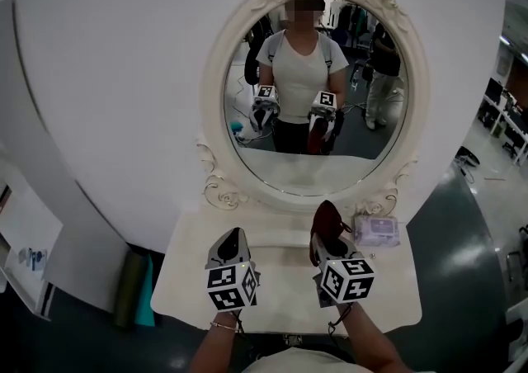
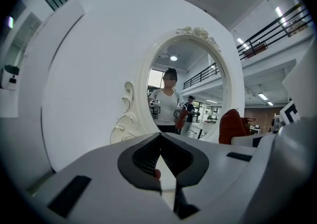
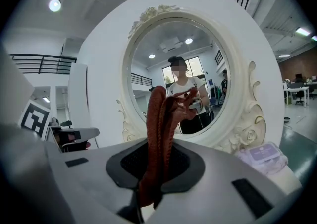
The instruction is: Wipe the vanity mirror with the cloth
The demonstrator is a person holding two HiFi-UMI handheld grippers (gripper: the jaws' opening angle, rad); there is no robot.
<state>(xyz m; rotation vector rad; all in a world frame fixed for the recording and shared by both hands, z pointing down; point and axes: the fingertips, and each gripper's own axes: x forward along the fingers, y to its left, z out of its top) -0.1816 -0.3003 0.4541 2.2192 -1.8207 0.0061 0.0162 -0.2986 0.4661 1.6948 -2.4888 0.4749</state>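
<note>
Grippers poised low at the near edge of the vanity table (image 1: 388, 289), cloth (image 1: 326, 219) ready for the mirror (image 1: 313, 107).
I have the right gripper (image 1: 332, 246) clamped on the dark red cloth, which stands up between its jaws, leaving a loose end to press on the glass. My left gripper (image 1: 233, 238) is closed on nothing, parked just to the left, out of the way. At far right lies a wipes packet (image 1: 376, 231); the mirror looks untouched.

Bright, even indoor light here, ceiling lamp (image 3: 54, 5) glowing overhead. The vanity mirror (image 1: 313, 91) reflects crisply. Both gripper views bulge, fisheye, with black rounded corners; their nearest foreground goes soft and blurry.
</note>
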